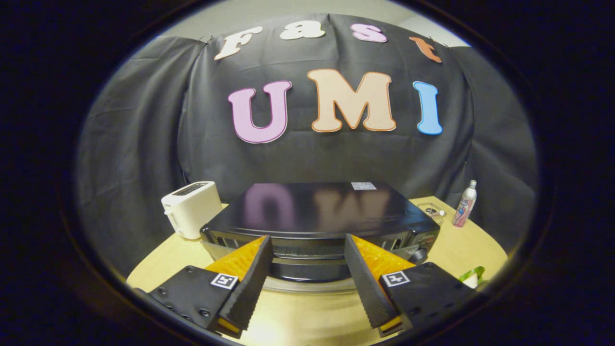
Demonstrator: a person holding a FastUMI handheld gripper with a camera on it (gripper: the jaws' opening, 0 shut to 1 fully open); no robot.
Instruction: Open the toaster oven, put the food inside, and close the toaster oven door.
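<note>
I've got the gripper wide open and empty, toaster oven dead ahead, its door handle running crosswise just beyond the 2 fingertips.

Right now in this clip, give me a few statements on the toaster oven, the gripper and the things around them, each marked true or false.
1. The gripper has its fingers spread apart, holding nothing. True.
2. The black toaster oven sits just ahead of the fingers. True.
3. The white slot toaster stands on top of the toaster oven. False: it stands on the light wooden table, beside the oven.
4. The slim bottle with a pink label lies on its side. False: it stands upright, beyond the oven's far corner.
5. The fingers are clamped on the oven's door handle. False: they are open and grip nothing.
</note>
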